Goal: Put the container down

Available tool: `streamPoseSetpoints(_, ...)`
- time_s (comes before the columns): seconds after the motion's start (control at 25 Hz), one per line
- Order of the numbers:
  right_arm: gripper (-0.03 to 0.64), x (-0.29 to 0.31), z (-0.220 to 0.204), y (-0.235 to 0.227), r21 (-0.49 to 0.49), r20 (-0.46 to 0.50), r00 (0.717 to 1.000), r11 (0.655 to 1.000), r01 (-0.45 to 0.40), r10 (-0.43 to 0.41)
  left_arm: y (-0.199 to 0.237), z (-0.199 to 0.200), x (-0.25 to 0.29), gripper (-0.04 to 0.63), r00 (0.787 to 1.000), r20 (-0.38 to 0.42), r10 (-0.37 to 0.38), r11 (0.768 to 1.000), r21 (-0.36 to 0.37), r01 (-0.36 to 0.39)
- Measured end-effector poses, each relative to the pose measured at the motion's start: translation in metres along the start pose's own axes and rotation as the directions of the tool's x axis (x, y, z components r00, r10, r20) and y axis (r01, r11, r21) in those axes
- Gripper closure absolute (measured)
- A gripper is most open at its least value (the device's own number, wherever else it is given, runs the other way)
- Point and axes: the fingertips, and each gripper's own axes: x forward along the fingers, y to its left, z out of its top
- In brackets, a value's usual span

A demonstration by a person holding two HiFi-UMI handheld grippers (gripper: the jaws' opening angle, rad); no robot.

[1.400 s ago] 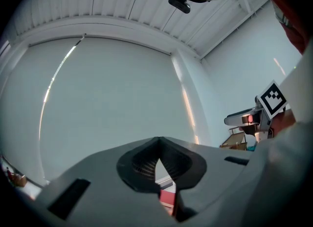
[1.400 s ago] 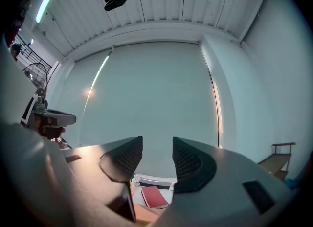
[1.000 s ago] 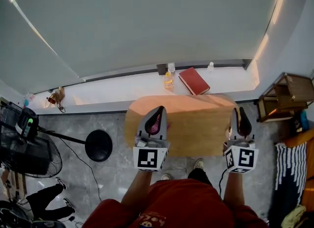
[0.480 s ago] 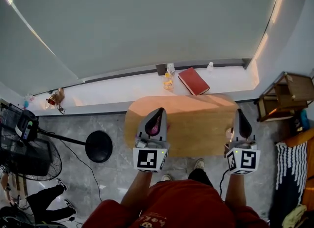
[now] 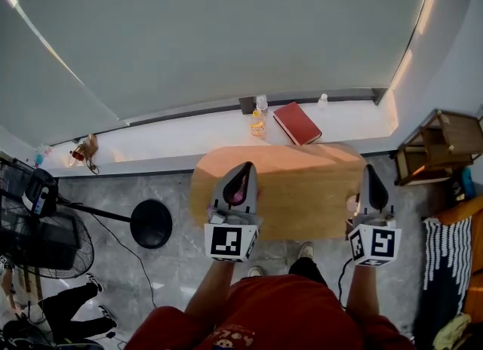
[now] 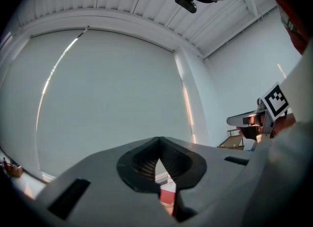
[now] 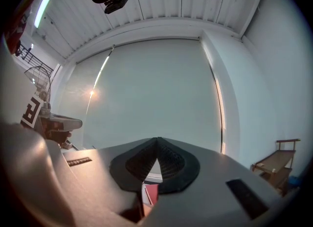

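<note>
two grippers, left gripper (image 5: pixel 244 167) and right gripper (image 5: pixel 372 169); one wooden table (image 5: pixel 302 190); on the ledge (image 5: pixel 189 136), one red book (image 5: pixel 298 124), three bottles (image 5: pixel 259 124).

**Bright, cool, evenly lit**

Soft daylight off the roller blind (image 5: pixel 226 32), with a warm sun patch along the far edge of the wooden table (image 5: pixel 302 158). Thin glare streaks down the blind. Heavy fisheye bending and black corners in both gripper views. Right gripper (image 7: pixel 157 142) soft, out of focus up close.

Left tongs (image 5: pixel 244 169), right tongs (image 5: pixel 371 170), both closed.
</note>
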Motion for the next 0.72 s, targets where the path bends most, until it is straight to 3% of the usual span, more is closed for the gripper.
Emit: streamPoseSetpoints(0.72,0.62,-0.002,-0.0071,0.0012,0.007,-0.02,1.0,1.0,0.006,-0.006,-0.0013,-0.0048,-0.0019,0.589,1.0,-0.006,0.006,1.0,-0.013,-0.006)
